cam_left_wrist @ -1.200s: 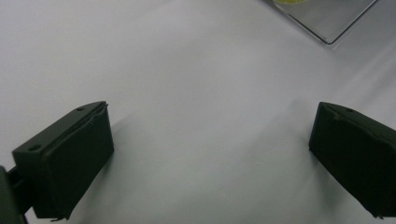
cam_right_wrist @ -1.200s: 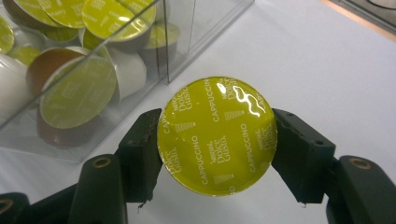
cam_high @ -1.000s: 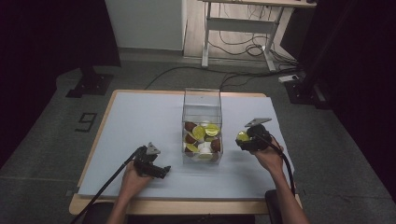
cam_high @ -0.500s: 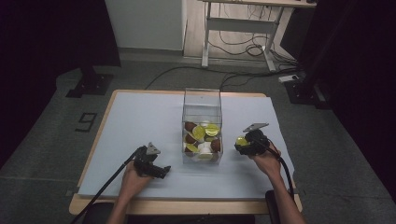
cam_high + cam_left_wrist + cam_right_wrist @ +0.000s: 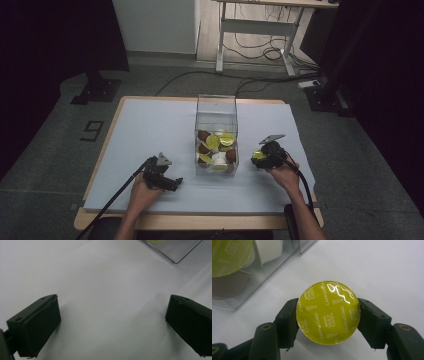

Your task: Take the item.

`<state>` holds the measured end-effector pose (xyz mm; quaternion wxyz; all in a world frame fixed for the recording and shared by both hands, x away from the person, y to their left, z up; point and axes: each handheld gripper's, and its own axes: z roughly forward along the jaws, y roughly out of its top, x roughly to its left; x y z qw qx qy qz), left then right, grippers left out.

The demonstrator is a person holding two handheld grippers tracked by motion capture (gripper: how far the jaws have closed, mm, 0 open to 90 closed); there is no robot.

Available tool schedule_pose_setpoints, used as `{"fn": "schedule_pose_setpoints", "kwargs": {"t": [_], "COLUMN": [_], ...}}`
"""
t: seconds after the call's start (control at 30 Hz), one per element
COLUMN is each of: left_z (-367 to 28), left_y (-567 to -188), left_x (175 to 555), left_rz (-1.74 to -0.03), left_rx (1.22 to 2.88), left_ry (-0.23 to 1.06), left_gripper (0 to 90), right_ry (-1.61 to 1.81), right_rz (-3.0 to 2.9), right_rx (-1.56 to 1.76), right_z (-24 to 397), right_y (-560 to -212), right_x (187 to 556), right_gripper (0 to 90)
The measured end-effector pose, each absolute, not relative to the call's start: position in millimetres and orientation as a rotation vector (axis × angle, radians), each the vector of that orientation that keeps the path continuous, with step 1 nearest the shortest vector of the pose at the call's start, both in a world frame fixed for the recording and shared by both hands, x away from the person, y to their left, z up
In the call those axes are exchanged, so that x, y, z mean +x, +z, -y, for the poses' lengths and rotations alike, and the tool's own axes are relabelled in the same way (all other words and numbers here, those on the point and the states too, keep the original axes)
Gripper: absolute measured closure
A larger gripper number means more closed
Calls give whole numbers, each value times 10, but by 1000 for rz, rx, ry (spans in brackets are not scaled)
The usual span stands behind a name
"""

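A yellow-green coffee capsule [image 5: 328, 312] with a shiny printed foil lid sits between the jaws of my right gripper [image 5: 328, 320], which is shut on its sides. In the high view that capsule [image 5: 258, 155] and right gripper [image 5: 261, 159] are low over the table, just right of the clear box [image 5: 216, 106]. The box holds several capsules [image 5: 214, 142], yellow-green, brown and white. My left gripper [image 5: 172, 183] rests on the table left of the box. Its jaws stand wide apart over bare white surface [image 5: 110, 302], open with nothing between them.
The white table cover [image 5: 150, 125] is bare to the left of and behind the box. A corner of the clear box [image 5: 175, 250] shows in the left gripper view. The box's wall [image 5: 242, 285] lies close on the left of the held capsule. Cables trail off the table's near edge.
My right gripper has sunk toward the table with the capsule in it, beside the box. The left gripper has stayed where it was.
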<state>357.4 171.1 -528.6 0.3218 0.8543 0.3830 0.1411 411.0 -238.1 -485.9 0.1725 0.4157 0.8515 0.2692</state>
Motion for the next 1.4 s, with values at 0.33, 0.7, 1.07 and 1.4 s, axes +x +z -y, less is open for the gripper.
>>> {"fn": "schedule_pose_setpoints", "kwargs": {"t": [0.33,0.7,1.07,1.4], "left_z": [-1711,-1711,-1711,-1711], "left_y": [-5286,-5286,-5286,-5286], "left_x": [3575,3575,3575,3574], "left_rz": [-1006,-1005,-1005,-1006], "left_rx": [2244,2244,2244,2244], "left_ry": [370,370,371,371], "left_gripper": [0,0,0,0], "right_ry": [700,717,798,864], "right_rz": [-2443,-2425,-2394,-2380], "right_rx": [1177,1180,1186,1191], "right_z": [2366,2373,2392,2445], "right_y": [-4965,-4974,-4899,-4821], "right_x": [4130,4131,4090,3963], "right_gripper": [376,339,152,95]}}
